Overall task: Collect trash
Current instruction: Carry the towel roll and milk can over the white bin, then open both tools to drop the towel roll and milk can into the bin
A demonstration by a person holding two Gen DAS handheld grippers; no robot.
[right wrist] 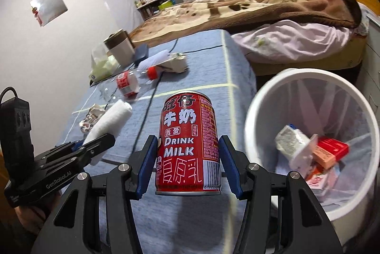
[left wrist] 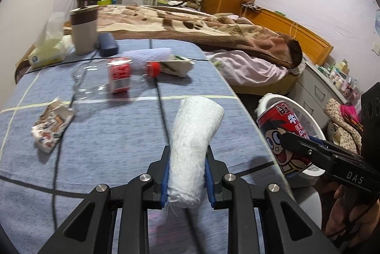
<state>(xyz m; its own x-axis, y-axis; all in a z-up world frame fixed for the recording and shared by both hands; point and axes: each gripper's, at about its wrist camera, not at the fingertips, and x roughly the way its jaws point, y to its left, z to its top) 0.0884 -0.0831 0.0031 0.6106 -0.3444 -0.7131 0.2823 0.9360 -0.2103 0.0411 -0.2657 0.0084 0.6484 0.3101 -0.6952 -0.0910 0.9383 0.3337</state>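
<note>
Blue-grey cloth: the tablecloth (left wrist: 99, 149) carries the remaining litter, left to right: a crumpled printed wrapper (left wrist: 51, 127), a clear plastic bottle (left wrist: 114, 78) lying on its side with a red cap, and a squashed white carton (left wrist: 177, 65).
Left gripper (left wrist: 187, 173): jaws drawn narrow, pinching a rolled white paper towel (left wrist: 193, 147) near its lower end, held clear above the table.
Right gripper (right wrist: 187, 160): blue pads pressed on either side of a red milk can (right wrist: 187, 142), upright, off the table, just beside the bin.
Bin: a white wastebasket (right wrist: 258, 116) with a clear liner, right of the table edge, already holding cartons and a foil-topped cup.
Doing it well: in my judgement, carry the can fully over the rim before loosening, then bring the towel across; the towel is soft and may snag on the pads.
Hard to see: the bin's far side is cut off; the can's underside and the wrapper's print are unreadable.
</note>
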